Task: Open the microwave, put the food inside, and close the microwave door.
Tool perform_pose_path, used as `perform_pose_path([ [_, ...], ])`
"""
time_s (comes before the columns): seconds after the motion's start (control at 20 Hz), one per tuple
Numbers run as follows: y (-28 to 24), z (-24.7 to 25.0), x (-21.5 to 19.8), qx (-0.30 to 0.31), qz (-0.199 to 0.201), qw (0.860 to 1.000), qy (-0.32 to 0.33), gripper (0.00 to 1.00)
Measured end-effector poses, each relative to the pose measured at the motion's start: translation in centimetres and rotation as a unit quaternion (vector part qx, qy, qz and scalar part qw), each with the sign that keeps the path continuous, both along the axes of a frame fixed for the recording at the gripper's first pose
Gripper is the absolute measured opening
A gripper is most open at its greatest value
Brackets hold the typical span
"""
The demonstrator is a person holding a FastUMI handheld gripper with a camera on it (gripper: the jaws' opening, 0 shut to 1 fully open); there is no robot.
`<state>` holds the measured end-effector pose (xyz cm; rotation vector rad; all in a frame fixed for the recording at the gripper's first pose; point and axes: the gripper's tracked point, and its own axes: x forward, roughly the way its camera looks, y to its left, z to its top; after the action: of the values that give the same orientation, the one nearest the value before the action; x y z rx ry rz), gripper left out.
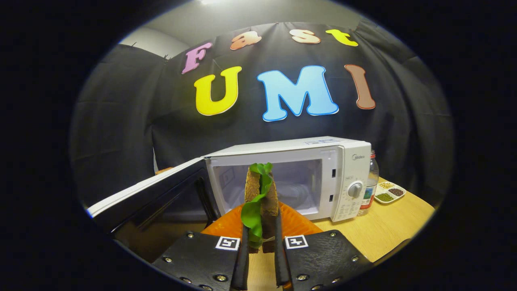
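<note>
Wooden table carries the work. Gripper is pinched on the sandwich, both fingers pressing its sides, holding it upright above the orange plate. Beyond, the microwave stands with its door swung fully left; the cavity looks unobstructed. A bottle stands just right of it.

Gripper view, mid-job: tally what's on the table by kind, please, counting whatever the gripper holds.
Microwave, door open: 1
Sandwich, brown bread with green leaf, clamped between the fingers of the gripper: 1
Orange plate under the sandwich: 1
Bottle beside the microwave: 1
Divided dish of grains past the bottle: 1
Total: 5
</note>
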<state>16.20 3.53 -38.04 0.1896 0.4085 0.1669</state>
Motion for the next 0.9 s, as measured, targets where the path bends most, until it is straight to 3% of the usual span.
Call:
perform_pose_path([
  [0.4, 2.5, -4.9, 7.7, -0.007, -0.01, 0.999, 0.038, 0.26],
  [0.9, 5.8, -8.1, 16.6, 0.008, -0.02, 0.999, 0.03, 0.26],
])
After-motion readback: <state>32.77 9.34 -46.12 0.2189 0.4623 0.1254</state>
